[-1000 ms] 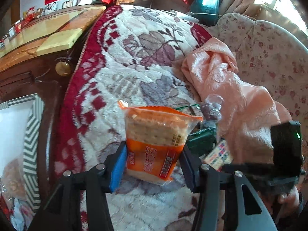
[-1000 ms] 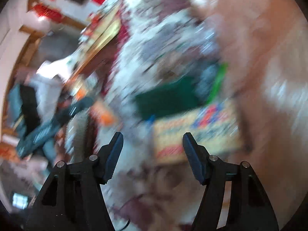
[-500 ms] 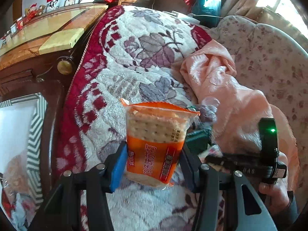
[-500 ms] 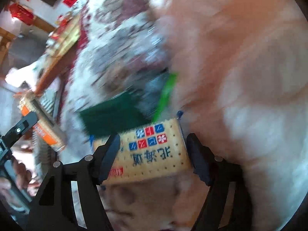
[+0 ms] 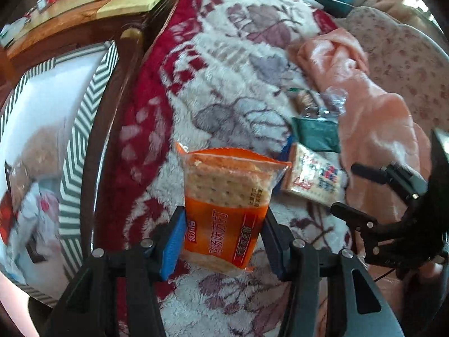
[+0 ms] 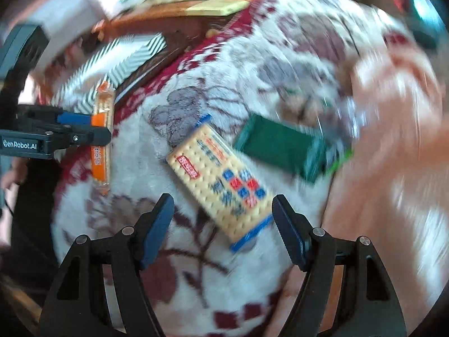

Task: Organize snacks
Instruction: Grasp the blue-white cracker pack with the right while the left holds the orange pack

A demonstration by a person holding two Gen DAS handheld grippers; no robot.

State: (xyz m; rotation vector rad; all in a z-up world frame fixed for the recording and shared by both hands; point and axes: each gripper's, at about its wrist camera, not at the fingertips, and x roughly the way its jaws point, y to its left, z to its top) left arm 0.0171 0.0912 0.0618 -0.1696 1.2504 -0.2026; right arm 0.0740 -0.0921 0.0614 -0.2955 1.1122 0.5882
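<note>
Orange cracker packet (image 5: 224, 210) clamped in left gripper (image 5: 223, 238); right gripper (image 6: 221, 219) spread wide, printed face only left-view.

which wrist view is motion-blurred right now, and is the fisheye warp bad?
Right wrist view: heavy smear toward the edges, the green packet streaked, the yellow cracker pack still readable. Left wrist view: mostly sharp, print on the orange cracker pack legible, slight softness at far left. Both bend strongly at the rim.
</note>
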